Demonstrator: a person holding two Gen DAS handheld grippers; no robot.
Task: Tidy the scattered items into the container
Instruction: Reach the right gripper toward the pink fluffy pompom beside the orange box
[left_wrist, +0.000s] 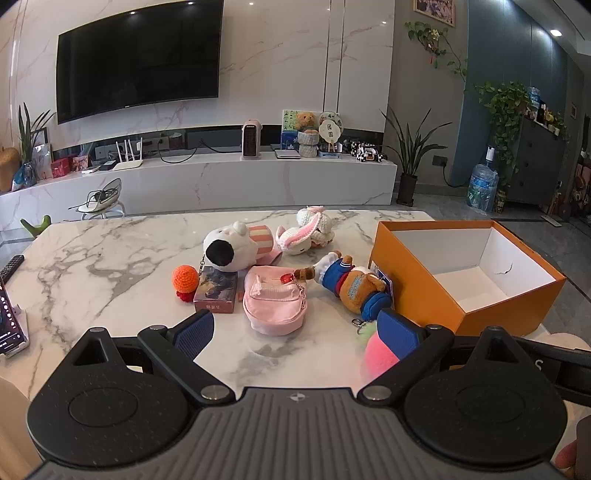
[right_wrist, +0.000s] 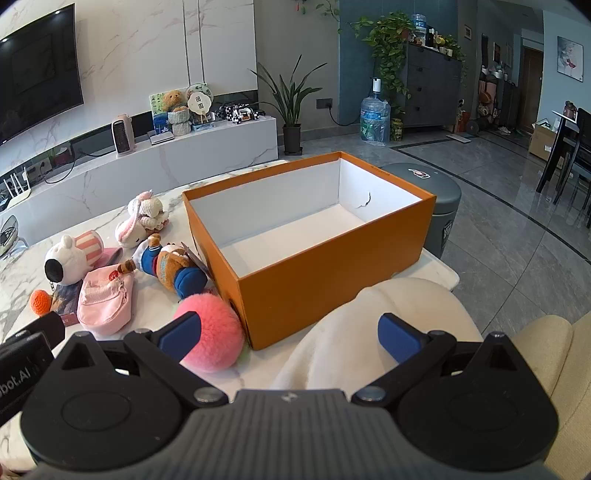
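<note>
A white grey-veined marble table (left_wrist: 110, 266) stands before a wall-mounted black television (left_wrist: 140, 55); scattered plush toys (left_wrist: 229, 249) lie beside the empty orange cardboard box (right_wrist: 317, 273). The left gripper (left_wrist: 295, 332) and right gripper (right_wrist: 291, 336) gape wide, holding nothing

Both wrist views low, near, angled down – share orange box (left_wrist: 476, 306); toys.
</note>
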